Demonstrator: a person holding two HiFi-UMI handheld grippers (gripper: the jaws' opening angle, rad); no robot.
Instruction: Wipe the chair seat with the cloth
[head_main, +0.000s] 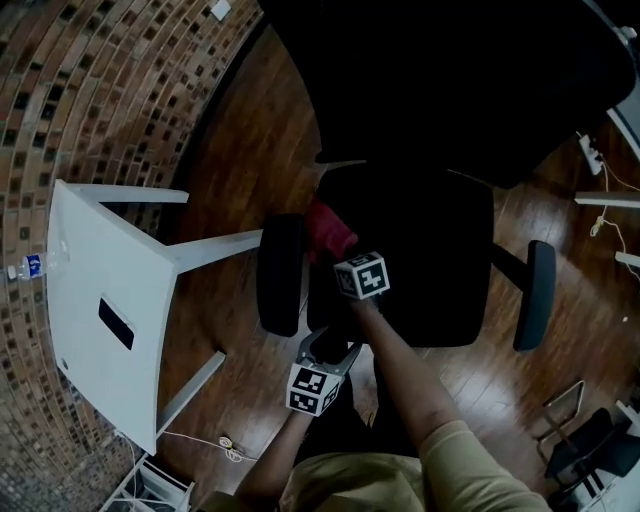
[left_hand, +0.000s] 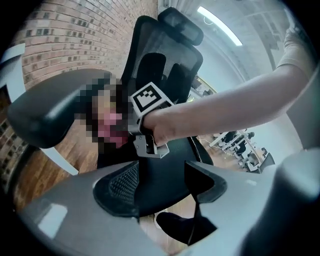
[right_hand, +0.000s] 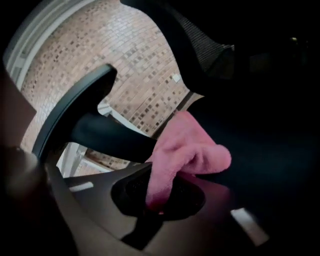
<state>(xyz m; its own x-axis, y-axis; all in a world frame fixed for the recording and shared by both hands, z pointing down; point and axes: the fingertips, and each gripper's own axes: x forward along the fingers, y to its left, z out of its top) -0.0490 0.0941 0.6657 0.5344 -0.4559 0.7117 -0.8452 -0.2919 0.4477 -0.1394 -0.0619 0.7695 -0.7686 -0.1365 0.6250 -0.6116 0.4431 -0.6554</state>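
The black office chair's seat (head_main: 430, 260) fills the middle of the head view, with its backrest (head_main: 450, 80) beyond. A pink cloth (head_main: 328, 230) lies bunched on the seat's left part, close to the left armrest (head_main: 280, 272). My right gripper (head_main: 340, 250) is shut on the cloth (right_hand: 187, 150), which bulges out past its jaws onto the seat (right_hand: 270, 165). My left gripper (head_main: 328, 350) hangs at the seat's front edge, open and holding nothing. In the left gripper view its jaws (left_hand: 160, 187) frame the seat (left_hand: 160, 175), and the right gripper's marker cube (left_hand: 150, 97) shows ahead.
A white table (head_main: 100, 300) stands to the left against a brick wall (head_main: 90, 90), with a water bottle (head_main: 30, 266) beside it. The right armrest (head_main: 540, 295) juts over the wood floor. A power strip (head_main: 590, 150) and cables lie at the right; another chair base (head_main: 590, 440) is at the lower right.
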